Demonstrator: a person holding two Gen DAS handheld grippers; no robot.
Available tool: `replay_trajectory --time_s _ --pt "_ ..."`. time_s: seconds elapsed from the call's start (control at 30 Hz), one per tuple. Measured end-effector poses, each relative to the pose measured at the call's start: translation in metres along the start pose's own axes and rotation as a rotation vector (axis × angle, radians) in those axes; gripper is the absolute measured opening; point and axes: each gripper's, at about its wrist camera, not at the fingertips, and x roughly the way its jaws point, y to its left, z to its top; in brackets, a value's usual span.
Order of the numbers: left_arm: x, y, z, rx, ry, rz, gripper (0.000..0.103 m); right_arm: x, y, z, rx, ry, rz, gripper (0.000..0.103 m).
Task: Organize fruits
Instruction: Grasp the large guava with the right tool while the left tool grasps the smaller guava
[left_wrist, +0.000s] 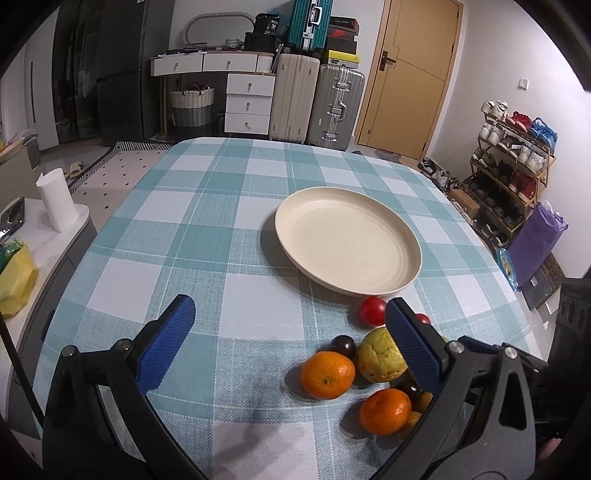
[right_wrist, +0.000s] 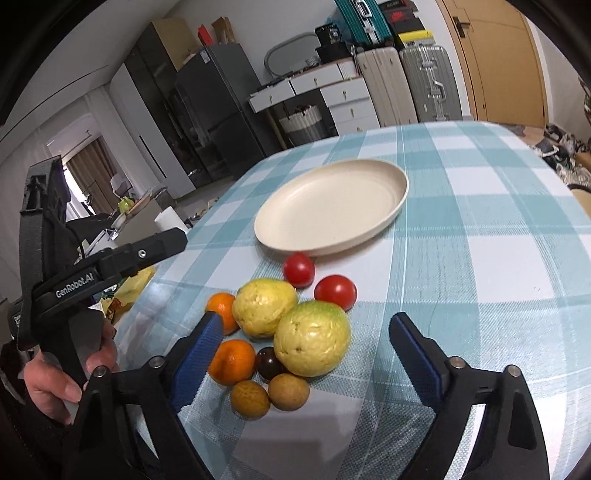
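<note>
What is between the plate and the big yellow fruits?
Two red tomatoes lie between the plate and the yellow fruits, seen in the right wrist view.

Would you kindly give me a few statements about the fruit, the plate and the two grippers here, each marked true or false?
1. The cream plate has fruit on it. False: it holds nothing; all the fruit lies on the checked tablecloth.
2. Two red tomatoes lie between the plate and the yellow-green guavas. True.
3. The right gripper is shut on an orange. False: its jaws stand open, touching no fruit.
4. The left gripper is open and holds nothing. True.
5. Two small brown round fruits lie at the near edge of the pile. True.
6. There is only one orange mandarin. False: there are two.
</note>
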Motion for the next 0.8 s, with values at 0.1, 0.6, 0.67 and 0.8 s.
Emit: replay_trajectory --time_s 0.1,0.6,0.67,0.8 --pt "0.0 0.003 0.001 -0.006 -0.005 0.003 0.102 0.006 -0.004 0.0 0.028 0.033 0.022 0.083" --pt "0.002 0.025 0.018 -0.037 0.012 -0.041 0.102 0.02 -0.017 -0.003 0.107 0.102 0.066 0.051" --pt "0.004 0.023 0.018 -0.031 0.035 -0.076 0.102 0.02 -0.019 -0.003 0.116 0.097 0.071 0.05" --pt "0.01 0.012 0.016 0.007 0.081 -0.098 0.102 0.011 -0.021 -0.003 0.123 0.063 0.075 0.05"
